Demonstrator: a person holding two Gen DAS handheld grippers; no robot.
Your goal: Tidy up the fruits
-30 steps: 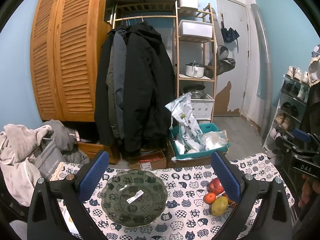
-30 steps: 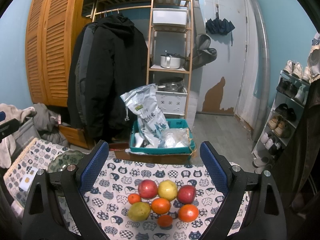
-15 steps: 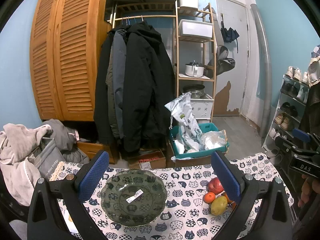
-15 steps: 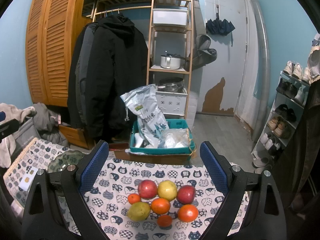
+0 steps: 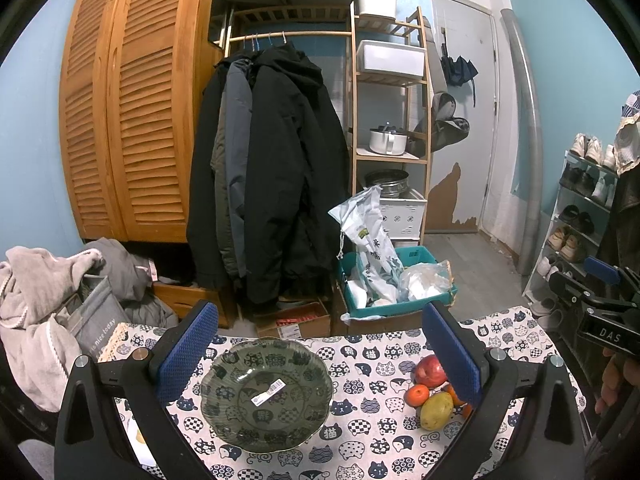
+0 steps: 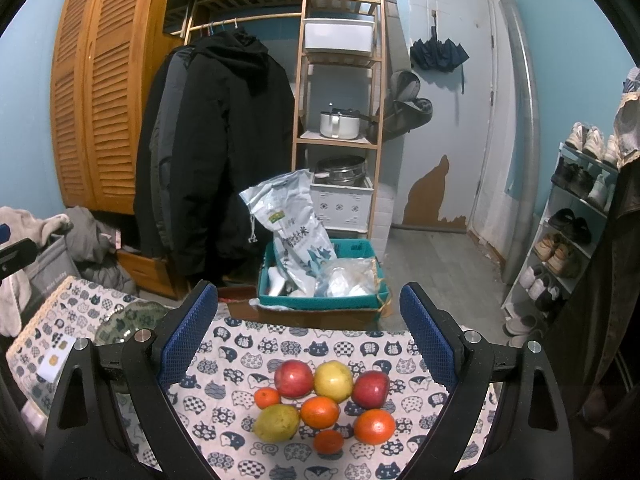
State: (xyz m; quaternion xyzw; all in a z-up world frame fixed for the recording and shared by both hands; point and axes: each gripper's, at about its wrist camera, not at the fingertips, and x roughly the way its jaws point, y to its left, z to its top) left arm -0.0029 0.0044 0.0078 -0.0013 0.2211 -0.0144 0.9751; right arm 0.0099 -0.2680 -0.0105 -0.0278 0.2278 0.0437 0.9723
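Observation:
A green glass bowl [image 5: 267, 394] with a white sticker sits on the cat-print tablecloth [image 5: 372, 360], between the fingers of my open, empty left gripper [image 5: 318, 350]. Its edge shows in the right wrist view [image 6: 128, 322] at the left. A cluster of fruit lies under my open, empty right gripper [image 6: 308, 332]: two red apples [image 6: 293, 378], a yellow apple [image 6: 333, 381], a yellow-green pear [image 6: 277, 423] and several oranges [image 6: 320, 412]. In the left wrist view the fruit [image 5: 430, 370] lies right of the bowl, partly hidden by the right finger.
A teal crate [image 6: 320, 292] with bags stands on the floor beyond the table's far edge. A small card [image 6: 54, 360] lies on the table's left end. Clothes pile [image 5: 44, 300] at left, shoe rack [image 6: 568, 248] at right. The right gripper's body [image 5: 604, 316] shows at the right.

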